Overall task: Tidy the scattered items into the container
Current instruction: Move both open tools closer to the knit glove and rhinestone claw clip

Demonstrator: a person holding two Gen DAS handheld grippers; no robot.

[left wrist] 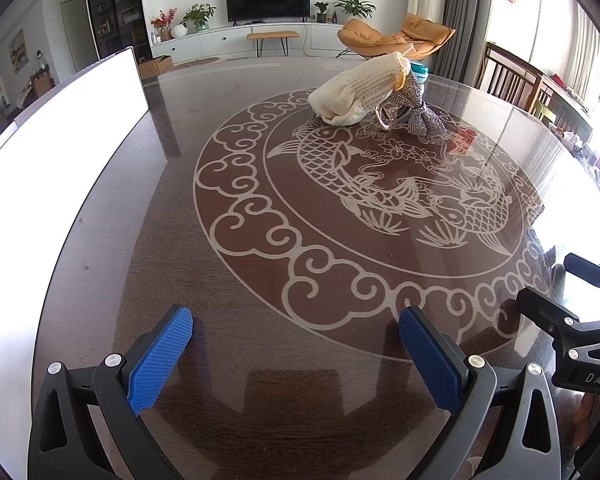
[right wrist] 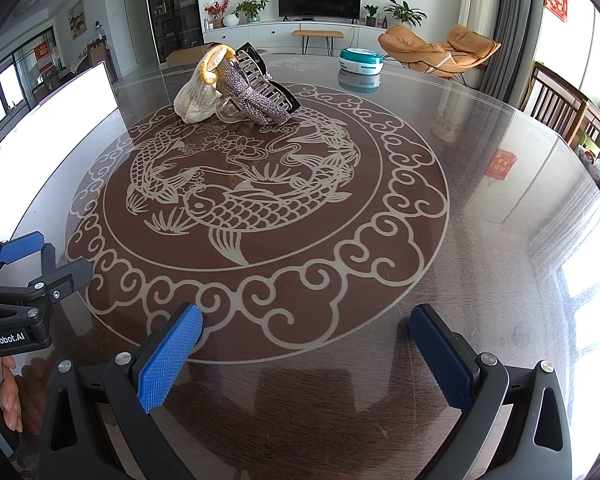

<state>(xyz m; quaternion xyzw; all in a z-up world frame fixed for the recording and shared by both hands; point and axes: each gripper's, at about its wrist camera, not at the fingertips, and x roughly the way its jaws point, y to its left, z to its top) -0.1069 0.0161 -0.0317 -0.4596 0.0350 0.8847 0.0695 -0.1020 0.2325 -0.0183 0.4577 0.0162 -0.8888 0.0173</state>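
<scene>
Blue-padded left gripper (left wrist: 296,344) & right gripper (right wrist: 306,344) hovering released, nothing held, over table (right wrist: 480,168); facing glove (right wrist: 198,94), rhinestone clip (right wrist: 256,96) piled w/ each other.

Glossy dark wood worktop (right wrist: 480,184); on its fish motif, a cream knitted cloth glove (right wrist: 198,100) beside a sparkly rhinestone headband (right wrist: 256,100)

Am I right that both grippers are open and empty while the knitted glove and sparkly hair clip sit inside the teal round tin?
Not quite: the right wrist view shows the knitted glove and sparkly hair clip piled on the table, apart from the teal round tin. Both grippers, left and right, are open and empty.
</scene>
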